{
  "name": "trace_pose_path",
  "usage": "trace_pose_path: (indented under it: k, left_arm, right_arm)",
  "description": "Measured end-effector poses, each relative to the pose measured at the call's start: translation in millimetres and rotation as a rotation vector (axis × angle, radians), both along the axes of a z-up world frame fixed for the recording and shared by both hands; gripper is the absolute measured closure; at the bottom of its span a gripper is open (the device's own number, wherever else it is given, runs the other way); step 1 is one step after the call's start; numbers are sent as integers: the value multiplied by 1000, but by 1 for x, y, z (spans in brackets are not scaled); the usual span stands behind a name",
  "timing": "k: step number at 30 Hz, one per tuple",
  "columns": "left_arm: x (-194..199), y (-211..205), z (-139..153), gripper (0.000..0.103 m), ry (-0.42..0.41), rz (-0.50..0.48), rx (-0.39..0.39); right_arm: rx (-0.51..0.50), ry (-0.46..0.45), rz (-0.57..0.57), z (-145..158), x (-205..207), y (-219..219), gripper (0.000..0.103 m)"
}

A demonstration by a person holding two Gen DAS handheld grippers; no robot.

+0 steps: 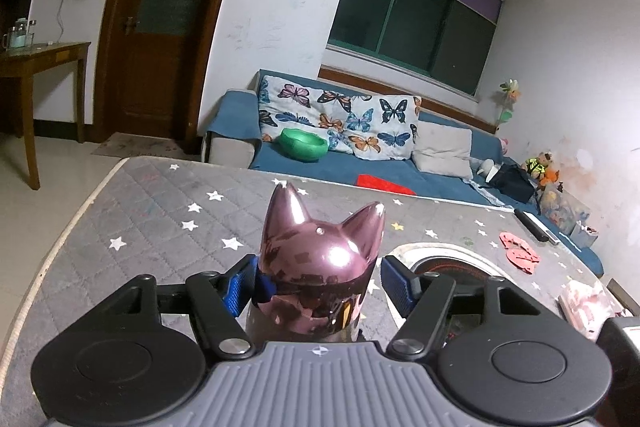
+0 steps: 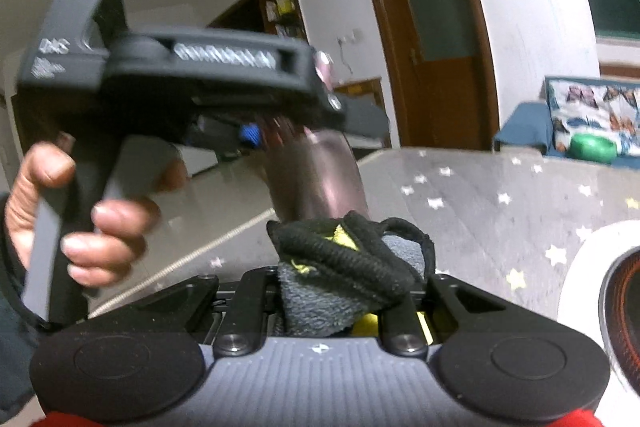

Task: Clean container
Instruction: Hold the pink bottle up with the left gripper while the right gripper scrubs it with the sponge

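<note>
A shiny pink bottle with a cat-ear lid (image 1: 320,267) stands between the blue pads of my left gripper (image 1: 316,283). The left pad touches it; a small gap shows at the right pad. The right wrist view shows the same bottle (image 2: 320,175) held up off the table by the left gripper (image 2: 248,135), blurred. My right gripper (image 2: 348,267) is shut on a grey, black and yellow cloth (image 2: 344,267), which presses against the bottle's lower body.
A grey star-patterned quilted table (image 1: 160,227) lies below. A white round appliance (image 1: 440,259) sits to the right, also in the right wrist view (image 2: 592,267). Pink scraps (image 1: 518,251) and a remote (image 1: 534,225) lie at far right. A blue sofa with a green bowl (image 1: 304,145) stands behind.
</note>
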State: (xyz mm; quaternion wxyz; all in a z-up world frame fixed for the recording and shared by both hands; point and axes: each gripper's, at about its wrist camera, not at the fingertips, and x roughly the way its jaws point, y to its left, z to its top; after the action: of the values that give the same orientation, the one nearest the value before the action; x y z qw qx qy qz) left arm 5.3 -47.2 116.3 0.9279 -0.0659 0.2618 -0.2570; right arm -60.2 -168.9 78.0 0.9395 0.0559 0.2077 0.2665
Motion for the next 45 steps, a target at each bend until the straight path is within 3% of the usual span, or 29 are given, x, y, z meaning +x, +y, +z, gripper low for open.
trace_pose_path:
  k: [12,16,24,34,45]
  left_arm:
    - [-4,1,-3,39,8,-7,11]
    - [-4,3,-4,41,10,-7,9]
    - [-2,3,-1,42,10,-9,10]
    - [1,5,-1,42,10,7,19]
    - [-3,1,-1,42,4,-1,29]
  right_arm:
    - [-39,165,-25,-30,12,-4,85]
    - [-39,145,-31,-23,6,-1,85]
    - [12,-4,-17,28,-2,-3,85]
    - [5,-16,-16,23,-2,4,85]
    - [-47,74,-14,-15,-10,8,85]
